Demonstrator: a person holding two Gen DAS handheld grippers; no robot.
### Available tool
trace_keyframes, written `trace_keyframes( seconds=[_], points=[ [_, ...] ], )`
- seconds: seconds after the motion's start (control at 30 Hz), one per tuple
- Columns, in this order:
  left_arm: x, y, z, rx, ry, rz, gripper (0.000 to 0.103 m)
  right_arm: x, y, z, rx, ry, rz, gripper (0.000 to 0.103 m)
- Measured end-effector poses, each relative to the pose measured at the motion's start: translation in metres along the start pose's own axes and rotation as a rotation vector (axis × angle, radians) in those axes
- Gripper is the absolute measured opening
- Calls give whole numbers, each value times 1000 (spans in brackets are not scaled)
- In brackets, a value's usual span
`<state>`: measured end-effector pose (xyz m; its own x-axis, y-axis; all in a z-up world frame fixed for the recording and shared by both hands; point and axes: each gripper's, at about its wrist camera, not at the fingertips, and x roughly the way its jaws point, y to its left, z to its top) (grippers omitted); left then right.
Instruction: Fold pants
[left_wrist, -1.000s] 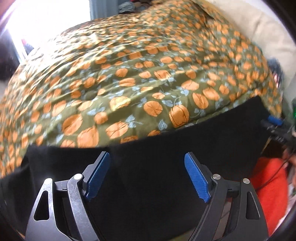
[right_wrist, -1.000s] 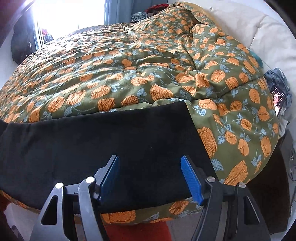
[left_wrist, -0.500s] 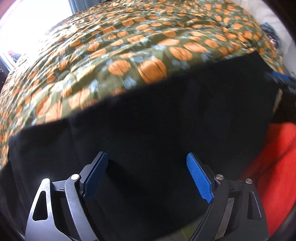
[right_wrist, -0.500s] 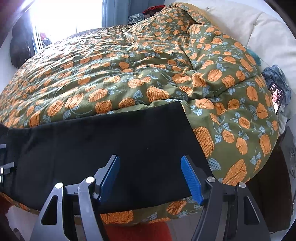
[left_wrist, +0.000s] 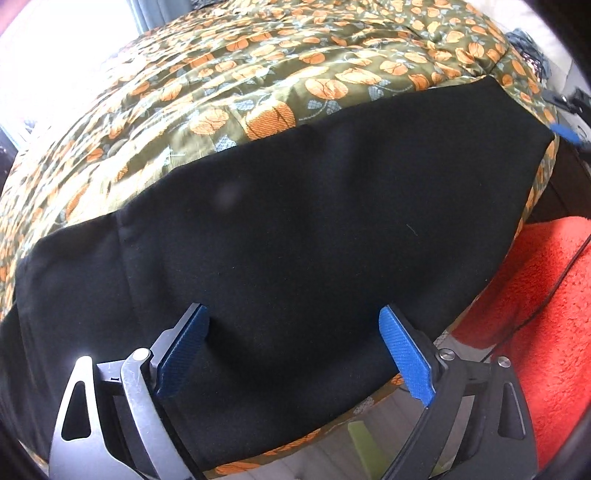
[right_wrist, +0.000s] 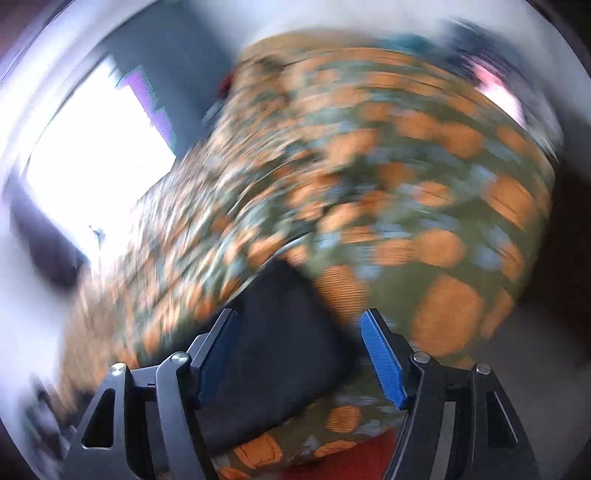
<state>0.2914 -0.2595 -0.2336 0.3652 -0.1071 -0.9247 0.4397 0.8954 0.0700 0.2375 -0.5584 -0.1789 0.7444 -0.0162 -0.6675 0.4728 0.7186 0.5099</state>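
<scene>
Between and beyond the widening jaws of the left gripper (left_wrist: 293, 343): black pants (left_wrist: 295, 221) spread flat on a pumpkin-print duvet (left_wrist: 258, 74), pads clear. Between the right gripper's (right_wrist: 299, 349) parted jaws, blurred: pants' corner, ungripped.

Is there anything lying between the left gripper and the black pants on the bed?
Nothing visible. The left gripper, jaws opening, hangs directly over the black pants, spread on the quilt.

A home bedroom: a bed under a pumpkin-print duvet (left_wrist: 332, 70), bright window (right_wrist: 99, 158) behind
</scene>
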Motion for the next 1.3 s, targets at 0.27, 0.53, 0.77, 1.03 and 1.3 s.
trace_keyframes(
  seconds=[0.27, 0.53, 0.77, 1.03, 1.3],
  points=[
    [2, 1, 2, -12, 7, -7, 95, 29, -41, -15, 247, 255, 288, 68],
    [4, 0, 2, -12, 4, 6, 96, 74, -34, -9, 227, 328, 262, 54],
    [4, 0, 3, -12, 2, -11, 98, 51, -11, -3, 85, 283, 228, 17],
    [-56, 80, 2, -204, -85, -73, 97, -29, 82, 29, -118, 161, 362, 17],
    [-120, 217, -50, -515, -187, 39, 97, -85, 260, 22, -367, 141, 674, 17]
  ],
)
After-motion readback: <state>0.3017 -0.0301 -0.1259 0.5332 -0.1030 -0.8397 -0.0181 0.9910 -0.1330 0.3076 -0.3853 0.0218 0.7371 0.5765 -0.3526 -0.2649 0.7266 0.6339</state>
